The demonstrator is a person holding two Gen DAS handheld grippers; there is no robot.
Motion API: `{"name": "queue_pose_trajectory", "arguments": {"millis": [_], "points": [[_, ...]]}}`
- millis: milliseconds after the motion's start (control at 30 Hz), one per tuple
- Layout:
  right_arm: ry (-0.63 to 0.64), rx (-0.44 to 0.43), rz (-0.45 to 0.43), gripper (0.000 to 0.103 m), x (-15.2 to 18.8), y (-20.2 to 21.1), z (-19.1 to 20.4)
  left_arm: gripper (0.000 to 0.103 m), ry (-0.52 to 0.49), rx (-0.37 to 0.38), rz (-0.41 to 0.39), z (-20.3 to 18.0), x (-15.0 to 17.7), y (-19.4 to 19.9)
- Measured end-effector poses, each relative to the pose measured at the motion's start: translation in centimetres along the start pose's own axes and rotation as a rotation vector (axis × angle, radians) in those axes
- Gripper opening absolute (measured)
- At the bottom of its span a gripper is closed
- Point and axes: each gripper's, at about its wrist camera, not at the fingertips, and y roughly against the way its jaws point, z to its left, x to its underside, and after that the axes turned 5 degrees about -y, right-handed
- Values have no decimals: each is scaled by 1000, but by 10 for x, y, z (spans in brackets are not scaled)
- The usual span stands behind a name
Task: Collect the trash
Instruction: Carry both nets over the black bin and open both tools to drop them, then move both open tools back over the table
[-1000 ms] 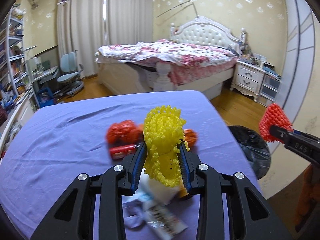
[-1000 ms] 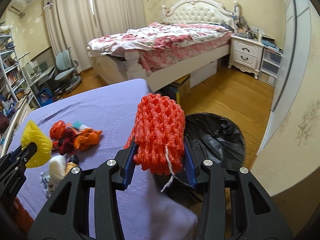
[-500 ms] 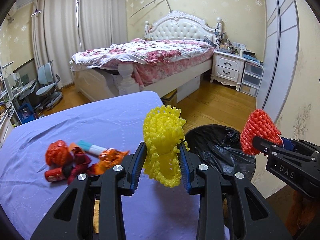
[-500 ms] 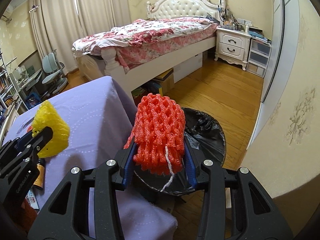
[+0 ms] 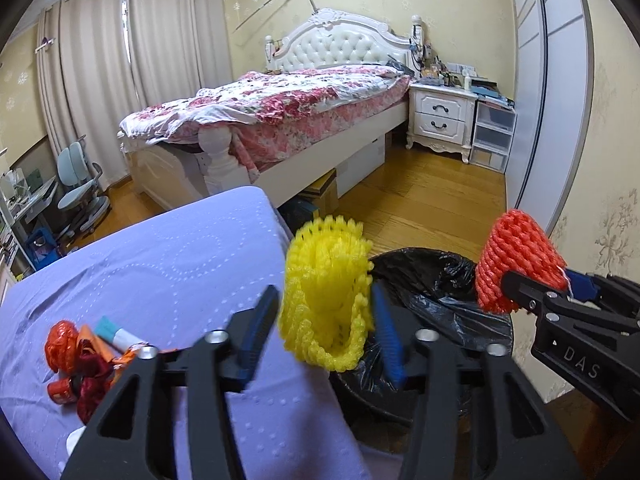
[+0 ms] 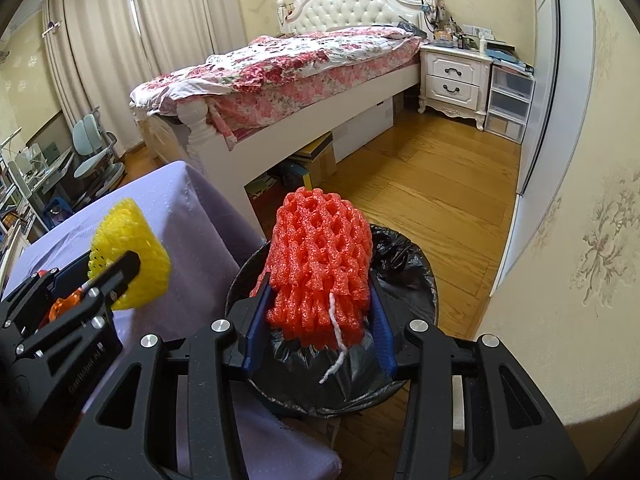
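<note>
A yellow foam net (image 5: pixel 324 300) sits between the fingers of my left gripper (image 5: pixel 323 289), whose jaws are opening; the pads stand apart from it, at the table's right edge beside the bin. A red foam net (image 6: pixel 320 264) with a white thread is between the blue pads of my right gripper (image 6: pixel 319 280), which still touch it while the jaws are opening. It hangs right over the black-lined trash bin (image 6: pixel 416 252). The left wrist view shows the bin (image 5: pixel 432 276) just past the yellow net, with the right gripper (image 5: pixel 516 284) beyond it.
Red and orange wrappers (image 5: pixel 80 356) and a blue-white tube (image 5: pixel 116 332) lie on the purple-clothed table (image 5: pixel 160 260). Behind are a bed (image 5: pixel 280 120), a white nightstand (image 5: pixel 440 116), wooden floor and a wall (image 6: pixel 580 240) close on the right.
Both grippers moved right, from over the table to the bin. The left jaws spread off the yellow net. The right jaws widened slightly around the red net.
</note>
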Motion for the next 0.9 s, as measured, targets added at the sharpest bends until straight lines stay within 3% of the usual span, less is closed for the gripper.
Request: {"name": "queue_pose_trajectory", "arguments": {"millis": [33, 67, 267, 533, 900], "points": [[-6, 7, -3, 62, -2, -3, -3, 75, -6, 2, 4, -1, -1, -3], [-10, 13, -9, 70, -4, -4, -4, 78, -8, -2, 3, -2, -1, -3], [-50, 49, -6, 74, -6, -9, -17, 85, 1, -8, 14, 0, 1, -3], [-88, 65, -34, 83, -1, 10, -22, 86, 43, -41, -3, 12, 2, 18], [-23, 41, -48, 86, 20, 49, 18, 86, 69, -99, 0, 40, 29, 64]]}}
